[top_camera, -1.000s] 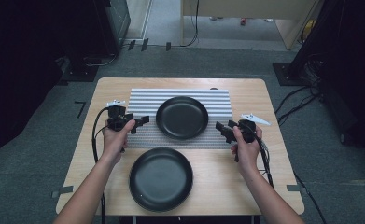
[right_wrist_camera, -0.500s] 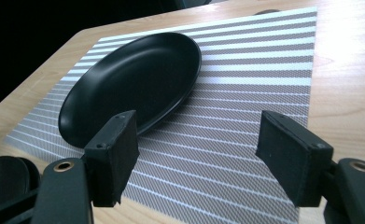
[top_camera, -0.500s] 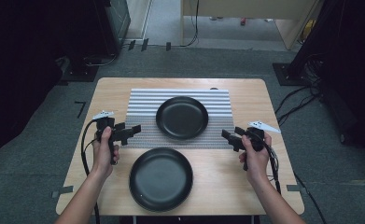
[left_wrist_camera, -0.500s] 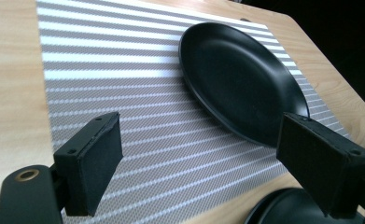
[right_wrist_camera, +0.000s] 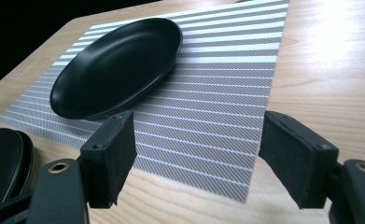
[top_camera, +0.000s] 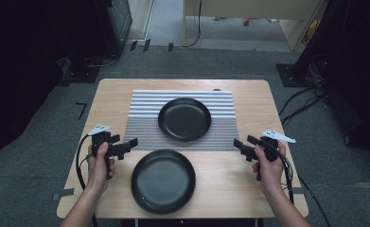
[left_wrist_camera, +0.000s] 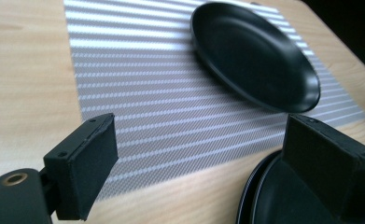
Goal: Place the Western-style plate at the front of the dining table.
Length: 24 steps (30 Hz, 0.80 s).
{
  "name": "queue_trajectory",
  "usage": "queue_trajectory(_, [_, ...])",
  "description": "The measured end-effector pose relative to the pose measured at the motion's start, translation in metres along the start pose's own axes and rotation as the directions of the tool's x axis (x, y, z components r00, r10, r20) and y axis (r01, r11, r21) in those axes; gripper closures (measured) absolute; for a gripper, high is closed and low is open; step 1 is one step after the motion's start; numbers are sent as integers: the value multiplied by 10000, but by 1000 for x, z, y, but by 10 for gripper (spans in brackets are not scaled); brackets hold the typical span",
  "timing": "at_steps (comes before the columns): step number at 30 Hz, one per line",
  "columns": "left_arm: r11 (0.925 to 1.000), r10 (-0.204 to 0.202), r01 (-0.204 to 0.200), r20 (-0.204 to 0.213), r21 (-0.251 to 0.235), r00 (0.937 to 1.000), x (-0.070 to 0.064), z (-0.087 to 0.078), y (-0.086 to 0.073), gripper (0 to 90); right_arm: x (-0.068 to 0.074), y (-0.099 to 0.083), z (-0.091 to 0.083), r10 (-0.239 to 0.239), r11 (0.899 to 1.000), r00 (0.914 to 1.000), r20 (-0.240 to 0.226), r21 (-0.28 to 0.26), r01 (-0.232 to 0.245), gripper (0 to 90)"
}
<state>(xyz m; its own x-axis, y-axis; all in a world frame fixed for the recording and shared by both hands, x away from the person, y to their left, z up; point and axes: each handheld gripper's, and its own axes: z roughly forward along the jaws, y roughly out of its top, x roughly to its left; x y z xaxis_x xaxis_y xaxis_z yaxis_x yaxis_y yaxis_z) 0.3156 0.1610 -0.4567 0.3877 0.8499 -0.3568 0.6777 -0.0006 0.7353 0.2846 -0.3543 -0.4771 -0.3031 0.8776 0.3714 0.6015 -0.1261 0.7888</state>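
Plates laid out, both grippers empty beside the mat

One black plate [top_camera: 184, 118] sat on the striped mat [top_camera: 145, 120]; the near plate [top_camera: 162, 180] lay on bare table [top_camera: 249, 189], seemingly left to handle. The left gripper [top_camera: 131, 142] and right gripper [top_camera: 237, 144] hovered wide open, holding nothing.

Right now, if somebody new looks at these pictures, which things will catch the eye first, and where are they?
Two black plates stand out: the far plate lies on the striped mat mid-table, and the near plate sits on bare wood at the front edge. On either side, hands hold the left gripper and the right gripper above the table, jaws open, pointing inward and holding nothing.
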Motion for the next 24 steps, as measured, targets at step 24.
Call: queue_trajectory(24, [9995, -305, 309, -749, 51, 9967, 16, -39, -50, 92, -33, -30, -46, 63, 9997, 9981, 617, 214, -76, 253])
